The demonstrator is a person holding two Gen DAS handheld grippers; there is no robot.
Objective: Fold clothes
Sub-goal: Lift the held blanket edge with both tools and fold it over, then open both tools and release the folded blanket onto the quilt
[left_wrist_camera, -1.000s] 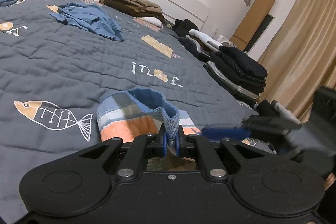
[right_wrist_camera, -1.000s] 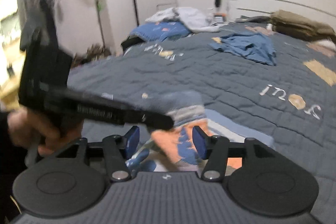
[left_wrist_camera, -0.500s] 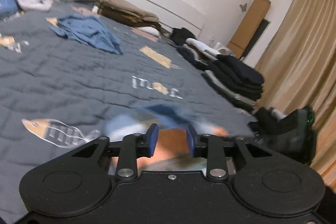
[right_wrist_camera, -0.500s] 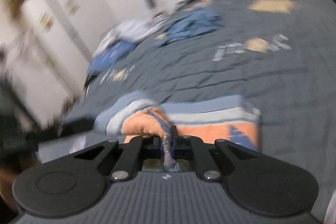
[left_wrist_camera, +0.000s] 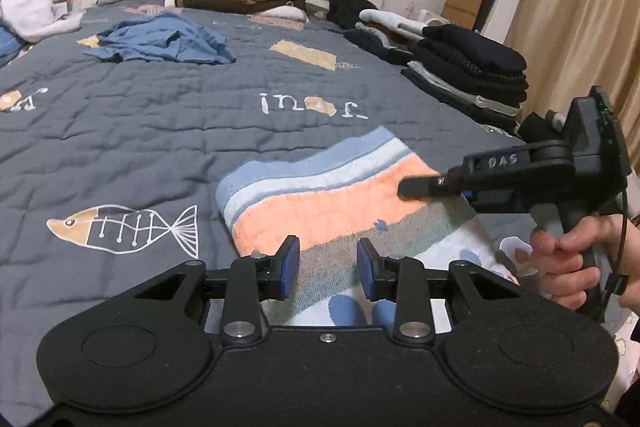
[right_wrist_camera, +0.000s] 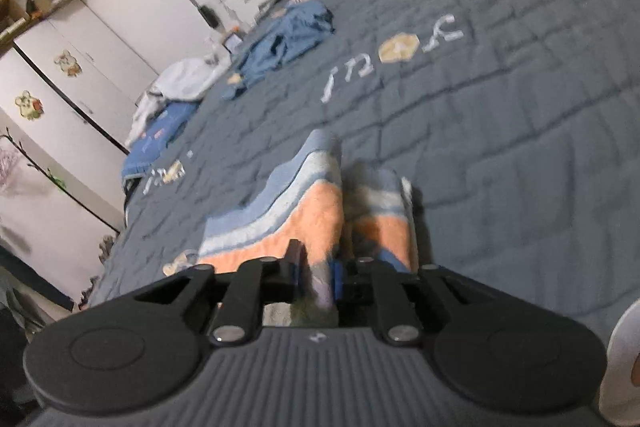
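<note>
Striped towel (left_wrist_camera: 320,187) under gaping left tongs (left_wrist_camera: 327,269), pinched in right tongs (right_wrist_camera: 316,277)

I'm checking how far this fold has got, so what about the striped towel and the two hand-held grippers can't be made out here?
- Striped towel, left wrist view: its near edge is hidden behind the left hand-held gripper, its right side behind the right one.
- Right hand-held gripper, right wrist view: motion blur; how many layers it pinches is unclear.
- Towel's underside and inner folds: hidden in both views.
</note>
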